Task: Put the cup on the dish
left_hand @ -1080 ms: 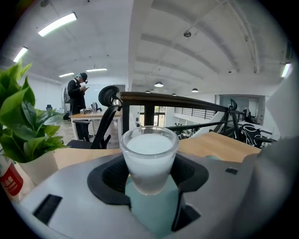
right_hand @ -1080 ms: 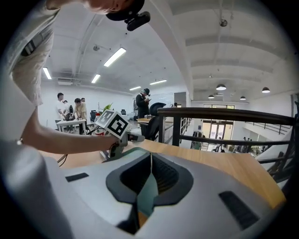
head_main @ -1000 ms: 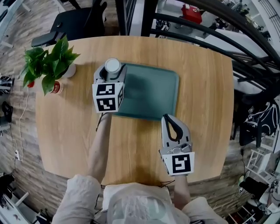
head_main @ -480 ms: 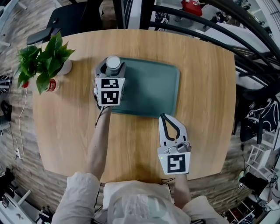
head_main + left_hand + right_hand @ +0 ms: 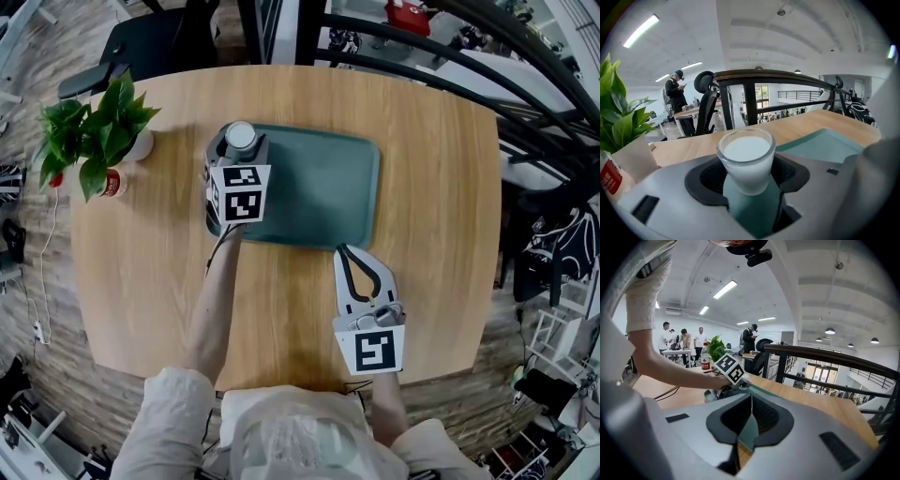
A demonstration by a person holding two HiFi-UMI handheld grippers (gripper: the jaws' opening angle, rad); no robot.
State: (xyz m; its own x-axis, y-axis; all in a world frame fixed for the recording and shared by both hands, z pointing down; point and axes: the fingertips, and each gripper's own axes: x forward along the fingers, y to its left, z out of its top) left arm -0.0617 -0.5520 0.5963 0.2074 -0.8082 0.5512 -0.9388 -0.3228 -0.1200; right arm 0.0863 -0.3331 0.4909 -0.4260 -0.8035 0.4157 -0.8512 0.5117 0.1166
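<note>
A white cup [image 5: 241,137] sits between the jaws of the left gripper [image 5: 240,150], at the far left corner of a green tray [image 5: 323,187]. The tray lies in the middle of a wooden table [image 5: 436,197]. The right gripper [image 5: 341,253] is just by the tray's near edge, with its jaws together. A leafy plant [image 5: 89,139] stands at the table's left side.

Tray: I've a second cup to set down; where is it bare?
The tray is bare across its middle and right, between the cup in the left gripper and the right gripper at its near edge. Its far-left corner is crowded.
</note>
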